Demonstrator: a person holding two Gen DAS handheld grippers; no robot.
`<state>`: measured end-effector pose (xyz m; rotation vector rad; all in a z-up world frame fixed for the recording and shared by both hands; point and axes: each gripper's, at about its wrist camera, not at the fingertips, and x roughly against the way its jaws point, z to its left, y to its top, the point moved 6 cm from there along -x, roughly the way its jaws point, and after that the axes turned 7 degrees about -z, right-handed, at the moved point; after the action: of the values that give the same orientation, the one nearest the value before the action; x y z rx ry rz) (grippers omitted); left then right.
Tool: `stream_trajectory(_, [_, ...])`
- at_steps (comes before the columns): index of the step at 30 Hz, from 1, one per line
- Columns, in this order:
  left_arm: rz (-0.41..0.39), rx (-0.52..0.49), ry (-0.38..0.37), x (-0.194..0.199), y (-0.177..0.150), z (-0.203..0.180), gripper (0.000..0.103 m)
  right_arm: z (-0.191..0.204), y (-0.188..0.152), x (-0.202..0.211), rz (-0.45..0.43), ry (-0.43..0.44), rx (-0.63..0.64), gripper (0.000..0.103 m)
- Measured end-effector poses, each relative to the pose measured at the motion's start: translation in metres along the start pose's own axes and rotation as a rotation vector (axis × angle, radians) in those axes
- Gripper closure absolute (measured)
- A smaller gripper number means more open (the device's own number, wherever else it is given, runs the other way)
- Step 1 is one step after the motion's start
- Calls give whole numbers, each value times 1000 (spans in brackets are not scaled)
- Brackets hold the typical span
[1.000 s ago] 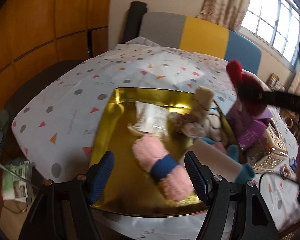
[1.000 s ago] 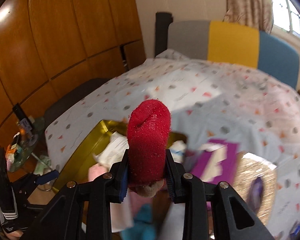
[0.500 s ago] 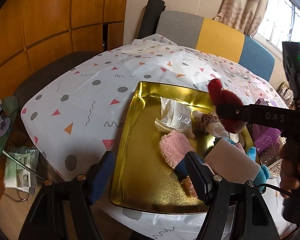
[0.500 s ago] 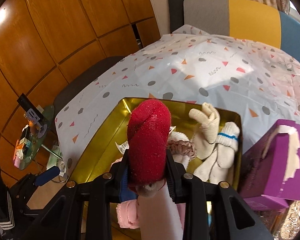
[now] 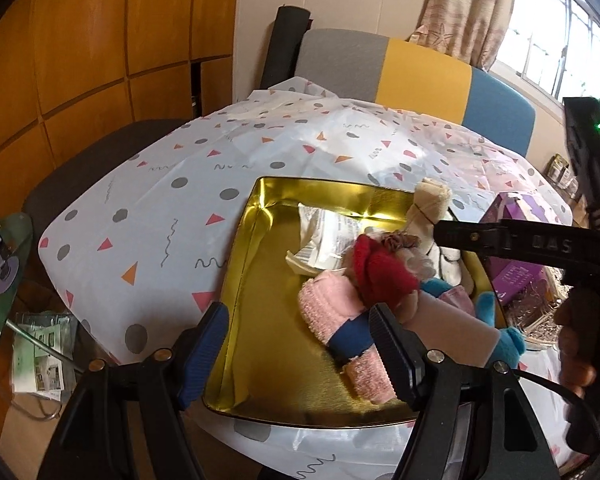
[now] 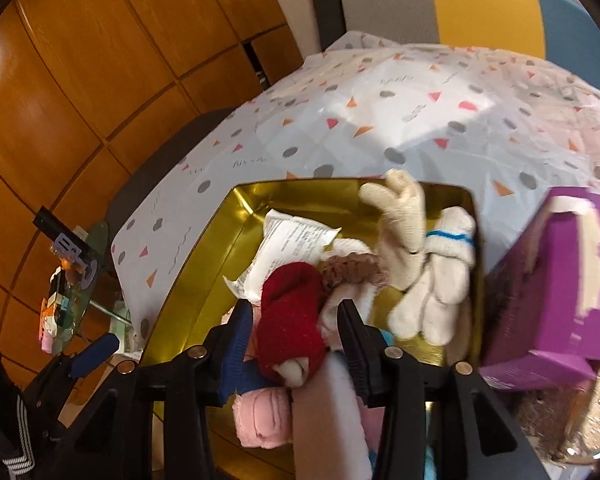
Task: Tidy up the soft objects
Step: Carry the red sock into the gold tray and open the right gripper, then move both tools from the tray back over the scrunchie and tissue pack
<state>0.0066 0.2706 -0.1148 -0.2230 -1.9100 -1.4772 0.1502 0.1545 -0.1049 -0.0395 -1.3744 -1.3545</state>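
Two tools in play here. The right tool [image 6: 296, 332] has just been spreading its jaws, and the fuzzy red rolled sock [image 6: 290, 330] sits loose between them, no longer squeezed, low centre of the right wrist view. It rests on the heap inside the shiny gold rectangular metal tray [image 6: 204, 264] on the worktop with the white dotted-and-triangle plastic cloth [image 5: 148, 216]. Under it there's a pink fluffy roll with a navy band [image 5: 340, 328], partly covered. The left tool [image 5: 296, 344] hangs wide apart with nothing in it over the tray's near edge. A brownish scrunchy thing [image 6: 352, 270] behind the sock is too blurry to name. The purple cardboard box [image 6: 556, 292] is cut off at the right edge.
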Motion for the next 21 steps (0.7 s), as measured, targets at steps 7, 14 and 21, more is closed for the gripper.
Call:
stream_trajectory(7, [-22,-50,-33,9,5,-20,30,-19,-1,50,-95,-59,32,59])
stream_trajectory(14, [-29,-107,-77,16,7,-46,30,-57,-4,100,-178,-133,3,59])
stream_trajectory(21, [-43,-179,-135,24,10,-82,30,-122,-12,155,-248,-253,-84,59])
